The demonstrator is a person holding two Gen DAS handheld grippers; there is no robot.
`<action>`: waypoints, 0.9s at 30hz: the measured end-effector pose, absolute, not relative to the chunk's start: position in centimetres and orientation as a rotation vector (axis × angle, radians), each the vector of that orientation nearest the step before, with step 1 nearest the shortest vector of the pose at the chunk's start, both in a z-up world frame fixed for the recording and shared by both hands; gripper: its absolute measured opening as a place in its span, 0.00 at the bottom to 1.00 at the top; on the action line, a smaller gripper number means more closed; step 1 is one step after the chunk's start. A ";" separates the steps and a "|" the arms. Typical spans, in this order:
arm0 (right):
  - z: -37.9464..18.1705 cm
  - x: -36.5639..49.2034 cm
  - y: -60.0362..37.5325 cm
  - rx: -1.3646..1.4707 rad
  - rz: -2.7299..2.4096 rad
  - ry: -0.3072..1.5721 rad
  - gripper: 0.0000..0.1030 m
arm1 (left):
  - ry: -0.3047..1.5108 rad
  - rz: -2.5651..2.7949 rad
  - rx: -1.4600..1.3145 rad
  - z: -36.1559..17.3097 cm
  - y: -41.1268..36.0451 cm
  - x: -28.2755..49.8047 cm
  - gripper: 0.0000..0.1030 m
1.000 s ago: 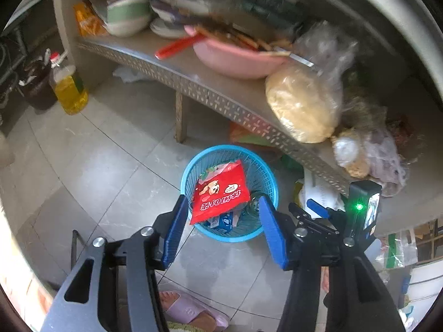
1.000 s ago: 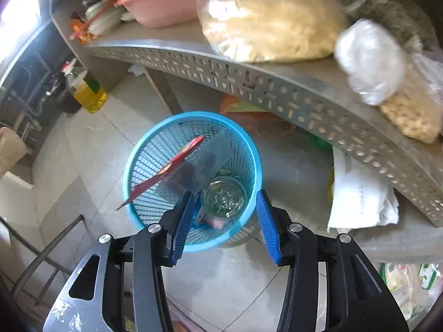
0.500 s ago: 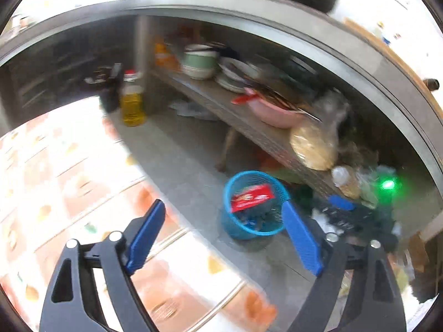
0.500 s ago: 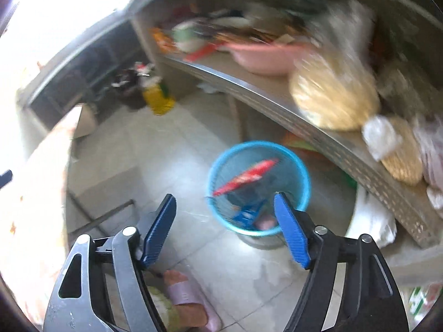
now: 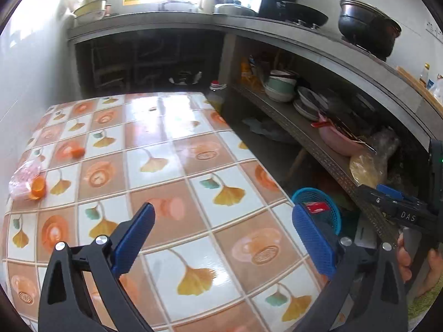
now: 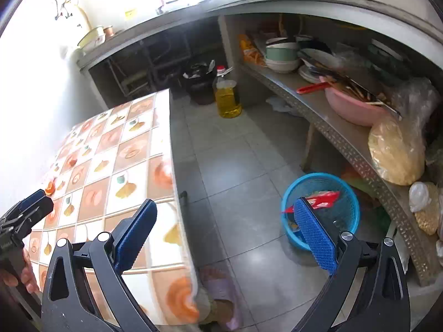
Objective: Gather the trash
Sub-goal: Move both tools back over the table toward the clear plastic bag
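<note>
My left gripper point(image 5: 223, 239) is open and empty above the tiled table point(image 5: 166, 171). At the table's far left lie a crumpled clear plastic bag point(image 5: 23, 177), an orange cup-like piece point(image 5: 38, 187) beside it and a small orange bit point(image 5: 77, 152). My right gripper point(image 6: 224, 231) is open and empty above the floor by the table's edge. The blue trash basket point(image 6: 343, 193) stands on the floor under the shelf, with a red snack wrapper point(image 6: 322, 197) lying on top inside it. The basket also shows in the left wrist view point(image 5: 331, 207).
A metal shelf point(image 6: 346, 135) on the right holds a pink basin point(image 6: 351, 105), bowls, plates and bagged food point(image 6: 396, 152). A yellow oil bottle point(image 6: 227, 96) and a dark bin stand on the floor. A slippered foot point(image 6: 221, 296) is below the table edge.
Both grippers rose and swung left, away from the basket, and both opened wider. The left one now looks over the tabletop; the basket has dropped to the lower right.
</note>
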State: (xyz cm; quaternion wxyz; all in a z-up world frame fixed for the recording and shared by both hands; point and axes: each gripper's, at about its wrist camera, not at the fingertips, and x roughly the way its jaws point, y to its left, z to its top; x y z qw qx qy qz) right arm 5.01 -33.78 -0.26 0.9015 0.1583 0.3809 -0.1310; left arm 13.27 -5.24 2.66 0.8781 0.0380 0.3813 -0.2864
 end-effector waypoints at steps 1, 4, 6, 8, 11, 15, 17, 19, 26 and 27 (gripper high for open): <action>-0.2 5.3 -33.2 0.322 -0.261 0.793 0.92 | 0.797 -0.589 0.077 2.7 -4.9 13.3 0.94; 0.0 5.8 -31.4 0.290 -0.254 0.811 0.92 | 0.787 -0.570 0.061 2.7 -3.8 13.2 0.94; 0.1 6.2 -30.3 0.247 -0.263 0.825 0.92 | 0.782 -0.563 0.056 2.8 -3.4 13.4 0.94; 0.3 6.3 -28.4 0.195 -0.271 0.836 0.92 | 0.778 -0.551 0.050 2.8 -2.8 13.4 0.94; 0.2 6.6 -26.4 0.098 -0.267 0.852 0.92 | 0.784 -0.549 0.033 2.6 -1.9 13.4 0.94; 0.4 7.0 -24.3 0.017 -0.272 0.862 0.92 | 0.782 -0.539 0.020 2.5 -0.9 13.4 0.94; 0.5 7.3 -23.4 -0.013 -0.270 0.859 0.92 | 0.780 -0.530 0.015 2.5 -0.3 13.4 0.94; 0.7 7.4 -22.7 -0.017 -0.253 0.852 0.92 | 0.775 -0.513 0.007 2.4 0.6 13.3 0.94; 1.5 7.4 -21.1 0.029 -0.117 0.769 0.92 | 0.737 -0.422 -0.004 2.0 4.8 13.2 0.94; 1.6 7.6 -20.8 0.037 -0.101 0.754 0.92 | 0.728 -0.403 -0.008 2.0 5.6 13.2 0.94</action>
